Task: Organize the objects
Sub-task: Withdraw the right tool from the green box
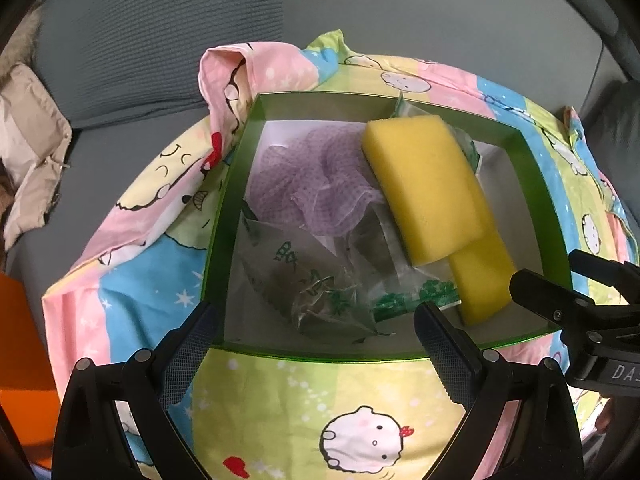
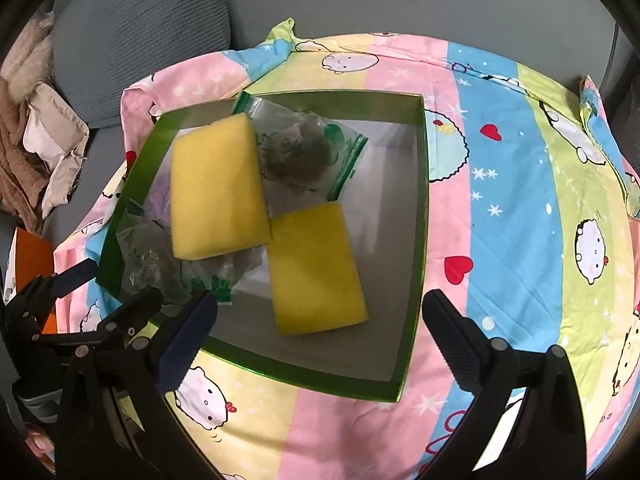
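While both tools hover over it, the cartoon-print sheet (image 2: 500, 184) carries everything, striped pink, blue and yellow-green, with a grey couch (image 1: 400, 20) behind its far edge and a beige jacket (image 1: 32, 152) off to the left. One green box (image 2: 420, 208) sits on the sheet, open at the top, pale inside.

Two yellow sponges are in there! One sponge (image 2: 218, 186) lies on top of the pile toward the box's far left corner; the second sponge (image 2: 316, 272) lies flat on the box floor, its far corner tucked under the first.

A crumpled purple mesh cloth (image 1: 316, 184) fills the far left corner. Clear bags with green print: one (image 2: 304, 152) by the far wall, and I count at least one more (image 1: 316, 288) along the near left wall; the exact number is hard to tell.

Left gripper (image 1: 316, 344) hangs over the box's near wall, jaws spread wide, holding nothing. Right gripper (image 2: 320, 336) hovers over the near right corner, jaws also spread apart, empty.
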{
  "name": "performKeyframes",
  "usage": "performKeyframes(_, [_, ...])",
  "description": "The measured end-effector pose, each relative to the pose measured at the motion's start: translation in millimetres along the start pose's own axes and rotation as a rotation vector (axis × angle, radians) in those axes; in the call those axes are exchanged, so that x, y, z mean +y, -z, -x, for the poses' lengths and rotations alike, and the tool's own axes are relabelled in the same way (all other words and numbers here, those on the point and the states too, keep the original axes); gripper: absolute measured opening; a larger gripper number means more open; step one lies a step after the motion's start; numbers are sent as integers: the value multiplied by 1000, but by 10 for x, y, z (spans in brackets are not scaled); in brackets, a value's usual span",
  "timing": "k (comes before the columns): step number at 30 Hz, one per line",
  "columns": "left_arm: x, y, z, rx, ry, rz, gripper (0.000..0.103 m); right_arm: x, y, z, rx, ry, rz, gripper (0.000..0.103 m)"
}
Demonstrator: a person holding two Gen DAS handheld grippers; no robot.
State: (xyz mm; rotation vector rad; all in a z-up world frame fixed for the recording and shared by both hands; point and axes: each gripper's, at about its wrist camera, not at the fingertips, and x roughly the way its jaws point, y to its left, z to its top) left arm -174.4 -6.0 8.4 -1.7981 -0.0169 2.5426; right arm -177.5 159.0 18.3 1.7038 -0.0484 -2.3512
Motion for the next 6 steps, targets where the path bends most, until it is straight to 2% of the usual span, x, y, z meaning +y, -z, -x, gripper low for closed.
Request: performKeyframes(6, [-9,-20,-37,6,8,2,98,-29,-6,-38,2,14,-3,102])
